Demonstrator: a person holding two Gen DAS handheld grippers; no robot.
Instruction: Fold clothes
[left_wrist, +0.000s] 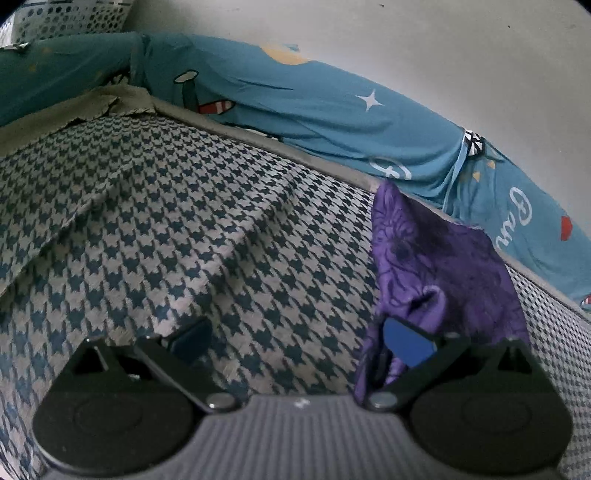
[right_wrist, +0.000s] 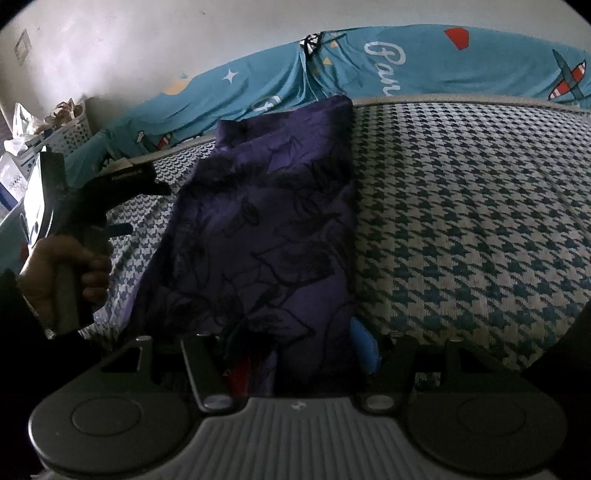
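Note:
A purple garment with a dark flower print (right_wrist: 280, 221) lies as a long folded strip on the houndstooth mattress (right_wrist: 461, 221). Its near end sits between the jaws of my right gripper (right_wrist: 299, 358). The blue right pad (right_wrist: 364, 347) shows beside the cloth edge, the left finger is buried under fabric, and the jaws stand apart. In the left wrist view a corner of the purple garment (left_wrist: 436, 258) rises around the right pad (left_wrist: 406, 343) of my left gripper (left_wrist: 299, 341). That gripper is wide open over bare mattress (left_wrist: 184, 221), with nothing pinched.
A teal cartoon-print sheet (left_wrist: 295, 96) is bunched along the white wall behind the mattress edge. A white perforated basket (right_wrist: 75, 127) stands at the far left. A grey-green cloth (left_wrist: 74, 110) lies on the mattress's far corner. A person's hand (right_wrist: 62, 269) holds the left gripper's handle.

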